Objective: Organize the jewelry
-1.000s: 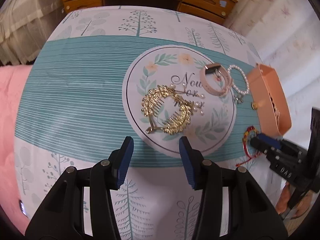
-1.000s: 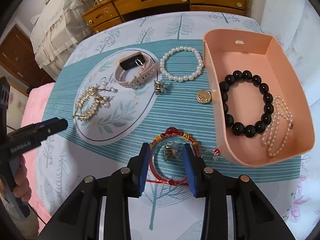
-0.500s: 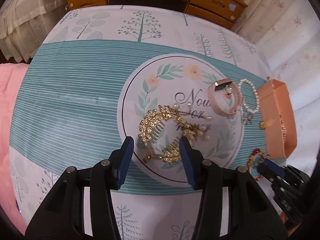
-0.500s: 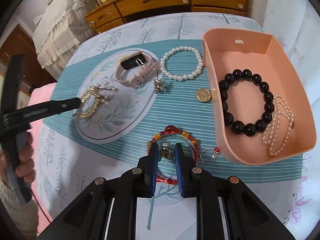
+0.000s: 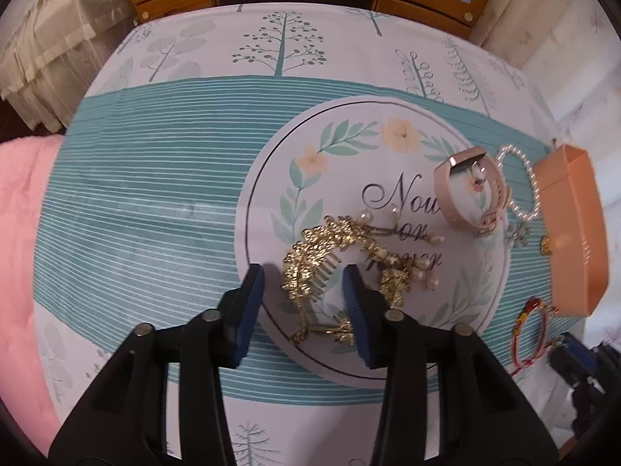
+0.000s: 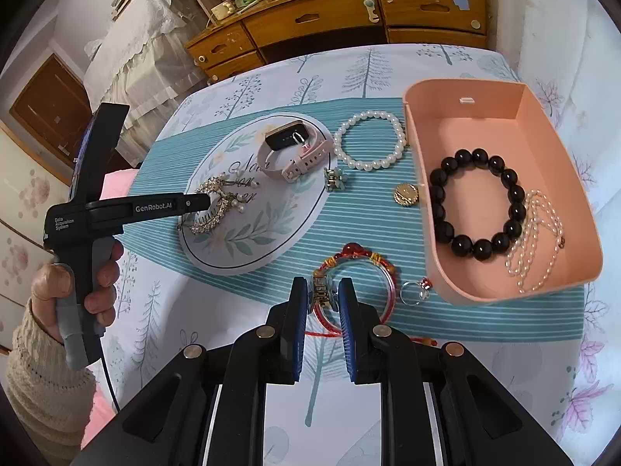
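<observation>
My left gripper (image 5: 304,287) is open, its jaws on either side of the gold hair comb (image 5: 316,260) on the round mat (image 5: 349,143). It also shows in the right wrist view (image 6: 202,202) over the comb (image 6: 217,209). My right gripper (image 6: 322,297) is shut on a small gold clip (image 6: 321,295) lying inside the red cord bracelet (image 6: 384,268). The peach box (image 6: 504,97) holds a black bead bracelet (image 6: 454,167) and a pearl strand (image 6: 539,233).
A pink watch (image 6: 291,155), a pearl bracelet (image 6: 368,163), a flower clip (image 6: 333,178), a gold brooch (image 6: 405,194) and a ring (image 6: 415,291) lie on the cloth. A wooden dresser (image 6: 330,19) stands behind the table. Pink bedding (image 5: 19,233) lies left.
My left gripper has moved forward until its jaws straddle the gold comb. My right gripper has closed on the small gold clip and stayed in place.
</observation>
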`<state>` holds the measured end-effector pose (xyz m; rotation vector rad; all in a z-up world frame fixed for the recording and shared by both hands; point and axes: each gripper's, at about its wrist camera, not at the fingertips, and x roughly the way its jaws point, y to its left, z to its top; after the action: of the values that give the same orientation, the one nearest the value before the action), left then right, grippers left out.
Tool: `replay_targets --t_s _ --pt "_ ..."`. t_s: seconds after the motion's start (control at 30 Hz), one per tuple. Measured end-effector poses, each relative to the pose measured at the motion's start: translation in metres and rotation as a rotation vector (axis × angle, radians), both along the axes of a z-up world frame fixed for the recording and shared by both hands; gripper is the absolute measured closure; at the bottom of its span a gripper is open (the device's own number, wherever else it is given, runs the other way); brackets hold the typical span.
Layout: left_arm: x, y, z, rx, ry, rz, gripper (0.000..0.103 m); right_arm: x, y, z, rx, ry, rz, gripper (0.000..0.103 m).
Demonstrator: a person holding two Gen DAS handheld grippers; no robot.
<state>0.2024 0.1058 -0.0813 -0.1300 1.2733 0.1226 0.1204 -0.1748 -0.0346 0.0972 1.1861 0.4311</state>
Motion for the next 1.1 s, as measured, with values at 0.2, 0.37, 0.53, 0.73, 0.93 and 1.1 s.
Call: replay_targets --t_s 0.2,0.37,0.53,0.73,0.93,1.1 --pt "-0.005 -0.002 0.001 0.007 0.028 -0.017 0.083 -0.003 -0.008 0.0 0.024 0.006 -0.009 0.087" --pt "-0.013 -0.002 0.001 -0.012 0.007 0.0 0.084 -0.006 -0.009 0.005 0.038 -0.004 -0.008 0.087" --pt "-0.022 -0.004 0.013 -0.018 -0.039 -0.004 0.084 -0.012 -0.009 0.015 0.047 -0.023 0.002 0.087" --pt "-0.033 -0.009 0.04 -0.017 -0.086 -0.021 0.084 -0.023 -0.014 0.033 0.064 -0.06 0.01 0.087" --pt "-0.045 -0.025 0.069 -0.031 -0.129 -0.058 0.084 -0.031 -0.024 0.055 0.079 -0.096 0.009 0.087" --pt "-0.052 -0.059 0.097 -0.052 -0.17 -0.124 0.084 -0.033 -0.045 0.081 0.093 -0.14 -0.024 0.087"
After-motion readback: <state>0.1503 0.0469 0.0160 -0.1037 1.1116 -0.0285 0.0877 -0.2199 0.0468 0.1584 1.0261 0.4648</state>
